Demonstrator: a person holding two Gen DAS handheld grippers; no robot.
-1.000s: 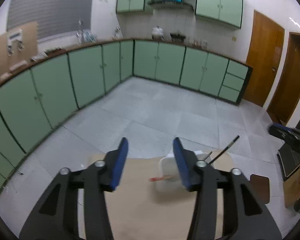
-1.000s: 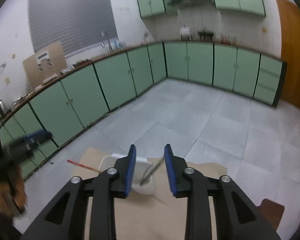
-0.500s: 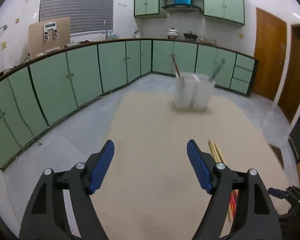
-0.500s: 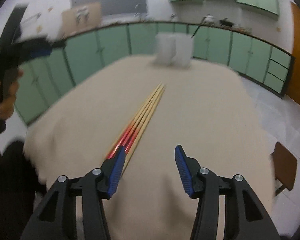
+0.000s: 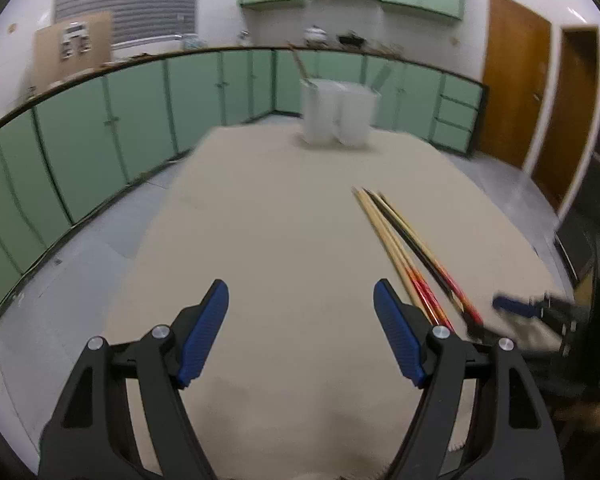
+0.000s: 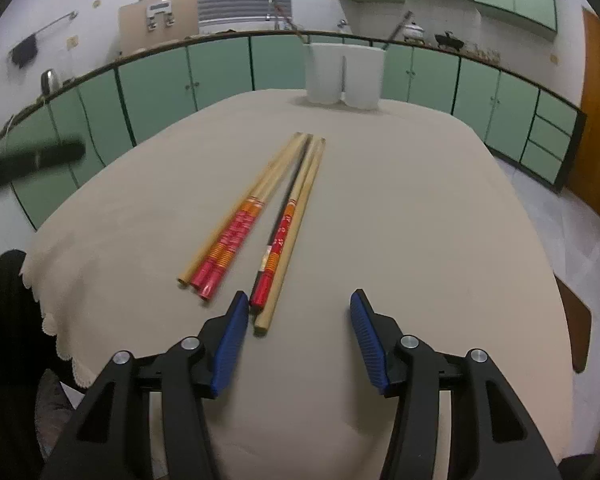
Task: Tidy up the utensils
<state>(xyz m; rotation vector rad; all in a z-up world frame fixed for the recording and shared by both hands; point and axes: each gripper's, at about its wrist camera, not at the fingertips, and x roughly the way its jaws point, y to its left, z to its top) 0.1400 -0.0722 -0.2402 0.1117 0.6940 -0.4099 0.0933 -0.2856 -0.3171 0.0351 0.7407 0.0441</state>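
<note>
Right gripper (image 6: 296,330) is spread wide and empty, hovering low over the near edge of the table (image 6: 440,208); the chopsticks (image 6: 268,220) start just ahead of its left finger and slightly left of centre, long axes running away from it toward the two white holders (image 6: 344,74) at the far end. Left gripper (image 5: 300,334) is also spread and empty, with the same bundle off to its right, so the right one is clearly nearer. My read: a small shift left and down puts the butt ends between its fingers.
</note>
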